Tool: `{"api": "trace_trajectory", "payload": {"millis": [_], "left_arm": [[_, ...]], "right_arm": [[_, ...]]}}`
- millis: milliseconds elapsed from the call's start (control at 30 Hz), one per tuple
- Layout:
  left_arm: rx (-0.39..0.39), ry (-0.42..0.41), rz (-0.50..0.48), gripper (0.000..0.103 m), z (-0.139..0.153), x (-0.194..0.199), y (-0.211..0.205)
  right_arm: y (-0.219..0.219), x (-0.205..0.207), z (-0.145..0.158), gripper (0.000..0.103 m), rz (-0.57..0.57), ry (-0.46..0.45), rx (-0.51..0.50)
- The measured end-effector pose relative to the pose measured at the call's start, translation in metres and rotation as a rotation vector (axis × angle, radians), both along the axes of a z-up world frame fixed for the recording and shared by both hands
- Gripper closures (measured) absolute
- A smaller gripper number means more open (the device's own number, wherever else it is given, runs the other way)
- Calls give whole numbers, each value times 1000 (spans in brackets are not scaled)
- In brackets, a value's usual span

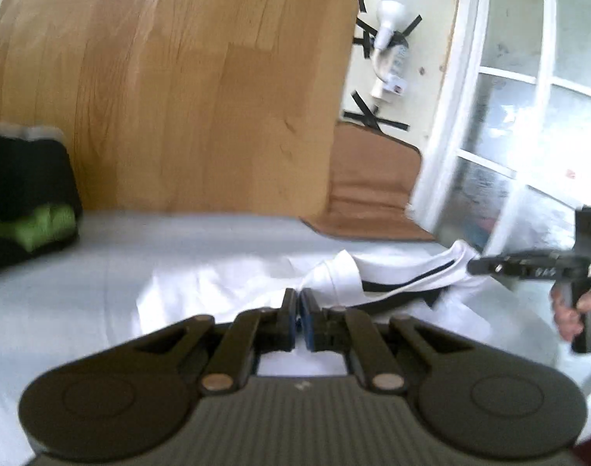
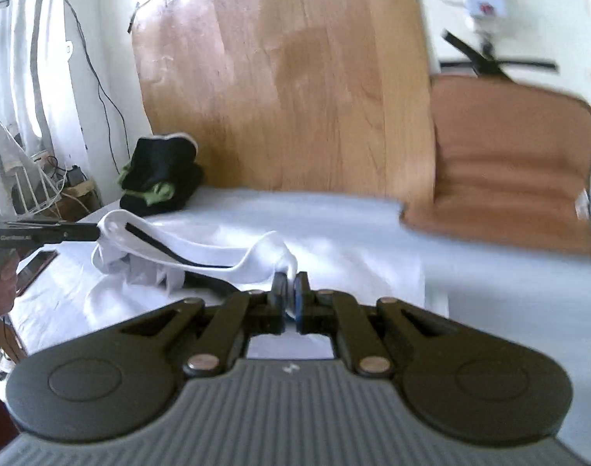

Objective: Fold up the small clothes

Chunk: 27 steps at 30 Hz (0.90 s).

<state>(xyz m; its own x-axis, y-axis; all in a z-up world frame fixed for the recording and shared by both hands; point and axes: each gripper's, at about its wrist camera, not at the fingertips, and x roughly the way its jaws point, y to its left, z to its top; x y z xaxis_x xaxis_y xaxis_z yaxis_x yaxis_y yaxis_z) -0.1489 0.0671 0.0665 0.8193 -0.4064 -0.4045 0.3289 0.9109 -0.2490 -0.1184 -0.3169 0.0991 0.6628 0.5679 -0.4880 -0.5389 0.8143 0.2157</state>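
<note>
Holding white garment (image 2: pixel 252 260) off the white-sheeted bed (image 2: pixel 489 291): left tool (image 1: pixel 297 312) and right tool (image 2: pixel 290 291) each pinch its edge, so we should keep it taut and level, clear of the dark clothes pile (image 2: pixel 161 173) at ten o'clock.

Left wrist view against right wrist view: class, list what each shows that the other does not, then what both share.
Only the left wrist view shows the white-framed glass door and the white lamp taped to the wall.

Only the right wrist view shows the hanging cables and a phone on the sheet.

Both show the white garment with black trim, pinched by the left gripper and right gripper, the black and green clothes pile, the wooden board and the brown cushion.
</note>
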Motion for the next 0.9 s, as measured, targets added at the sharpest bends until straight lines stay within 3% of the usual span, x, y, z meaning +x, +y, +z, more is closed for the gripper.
{"api": "trace_trajectory", "payload": {"millis": [167, 200, 267, 333, 367, 467, 567, 633, 667, 700, 733, 800, 900], "left_arm": [[-47, 238, 3, 97, -58, -8, -3], [-50, 267, -2, 97, -62, -11, 0], [-43, 245, 4, 92, -54, -20, 14], [-52, 181, 75, 62, -35, -25, 37], [-72, 160, 120, 54, -27, -23, 50], [-178, 155, 204, 48, -11, -6, 82], [-247, 220, 247, 46, -17, 23, 87], [-273, 269, 257, 51, -30, 41, 80], [-279, 301, 261, 58, -36, 50, 78], [-277, 330, 259, 84, -41, 57, 69], [-271, 355, 251, 94, -43, 63, 65], [-241, 377, 254, 94, -44, 62, 59], [-179, 385, 225, 94, -36, 48, 56]], "right_arm": [[5, -9, -57, 88, -112, 165, -57], [0, -10, -54, 80, -121, 159, -29], [-12, -8, -37, 57, -132, 177, 13], [-29, -7, -15, 50, -177, 118, 86], [-37, -3, -5, 49, -208, 99, 119], [-52, 15, 7, 42, -320, 79, 198], [-51, 39, -10, 39, -380, 108, 241], [-42, 51, -26, 43, -388, 166, 228], [-35, 56, -32, 72, -365, 183, 213], [-30, 57, -35, 96, -347, 189, 200], [-31, 52, -36, 96, -355, 175, 203], [-44, 44, -31, 97, -391, 149, 228], [-58, 36, -38, 97, -415, 204, 247]]}}
